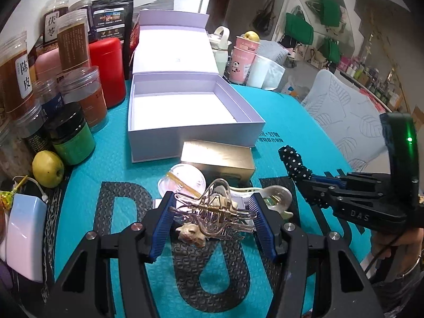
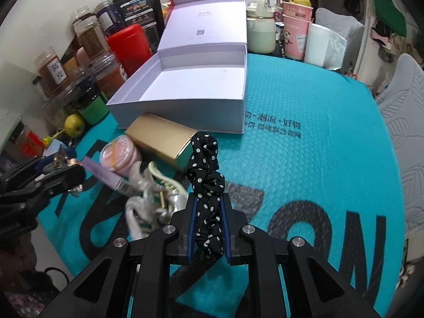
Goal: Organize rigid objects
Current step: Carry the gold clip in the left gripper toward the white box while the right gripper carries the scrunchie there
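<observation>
Across the teal mat point(image 2: 304, 100) that covers the table, the sorting has barely begun. The white box point(image 2: 185, 111) stands open toward the far edge, lid folded back, and its floor shows bare in both views: nothing has been put away yet, if the box is the intended destination, which I judge likely.

Just in front of the box's near wall lies the gold carton point(image 2: 161, 137), flat on the mat and touching or nearly touching that wall. Beside it sits the round pink tin point(image 2: 120, 153), then a purple tube point(image 2: 103, 172) and a heap of pale hair claws point(image 2: 151, 198), all loose near the mat's near-left part.

Two items are off the mat. The right gripper point(image 2: 209, 217) has its jaws pressed together on the black polka-dot scrunchie point(image 2: 205, 164), which stands up out of the pads. The left gripper point(image 1: 212, 220) pinches a clear wire-sprung hair claw point(image 1: 214, 212) across its width, jaws only partly spread.

Jars point(image 1: 76, 95) along the left edge and cups point(image 2: 296, 31) at the far edge look like clutter, not part of the job.

Remaining, in my judgement: carry both held pieces to the box, then fetch the carton, tin, tube and remaining claws.
</observation>
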Demonstrator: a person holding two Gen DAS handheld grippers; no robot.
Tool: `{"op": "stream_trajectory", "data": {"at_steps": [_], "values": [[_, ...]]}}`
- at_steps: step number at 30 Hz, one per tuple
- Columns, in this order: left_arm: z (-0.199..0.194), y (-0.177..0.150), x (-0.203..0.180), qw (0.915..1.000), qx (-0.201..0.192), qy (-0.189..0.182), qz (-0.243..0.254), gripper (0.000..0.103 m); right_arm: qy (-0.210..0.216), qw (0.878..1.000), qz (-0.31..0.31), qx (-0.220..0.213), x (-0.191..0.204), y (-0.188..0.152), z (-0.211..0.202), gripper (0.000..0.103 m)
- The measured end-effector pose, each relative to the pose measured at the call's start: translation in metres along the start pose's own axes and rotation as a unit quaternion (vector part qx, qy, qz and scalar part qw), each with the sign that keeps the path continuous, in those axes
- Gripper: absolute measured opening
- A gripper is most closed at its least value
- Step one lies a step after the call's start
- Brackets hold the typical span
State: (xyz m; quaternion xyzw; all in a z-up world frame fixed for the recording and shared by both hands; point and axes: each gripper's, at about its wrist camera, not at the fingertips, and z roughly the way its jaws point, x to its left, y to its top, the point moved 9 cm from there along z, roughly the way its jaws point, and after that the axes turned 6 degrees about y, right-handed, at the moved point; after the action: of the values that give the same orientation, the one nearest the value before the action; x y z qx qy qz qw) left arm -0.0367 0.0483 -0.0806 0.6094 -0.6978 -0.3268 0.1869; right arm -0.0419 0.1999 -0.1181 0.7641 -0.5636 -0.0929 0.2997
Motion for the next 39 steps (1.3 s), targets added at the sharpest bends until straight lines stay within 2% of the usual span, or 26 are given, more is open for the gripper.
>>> {"op": "stream_trajectory", "data": {"at_steps": [8, 16, 27, 39], "values": [[-0.012, 0.011, -0.005, 0.9998, -0.015, -0.006, 0.007, 0.057, 0.002, 1.0, -0.008, -0.022, 0.013, -0.007, -0.025, 0.016], [-0.012, 0.026, -0.018, 0.9995, -0.018, -0.004, 0.025, 0.057, -0.003, 0.999, -0.027, -0.045, 0.023, 0.005, -0.042, 0.016], [-0.014, 0.07, -0.017, 0.9982, -0.044, 0.009, 0.04, 0.057, -0.002, 0.996, -0.059, -0.068, 0.031, 0.042, -0.053, 0.016], [-0.003, 0.114, 0.001, 0.997, -0.048, 0.037, 0.048, 0.057, 0.012, 0.994, -0.07, -0.083, 0.031, 0.091, -0.046, 0.016]]}}
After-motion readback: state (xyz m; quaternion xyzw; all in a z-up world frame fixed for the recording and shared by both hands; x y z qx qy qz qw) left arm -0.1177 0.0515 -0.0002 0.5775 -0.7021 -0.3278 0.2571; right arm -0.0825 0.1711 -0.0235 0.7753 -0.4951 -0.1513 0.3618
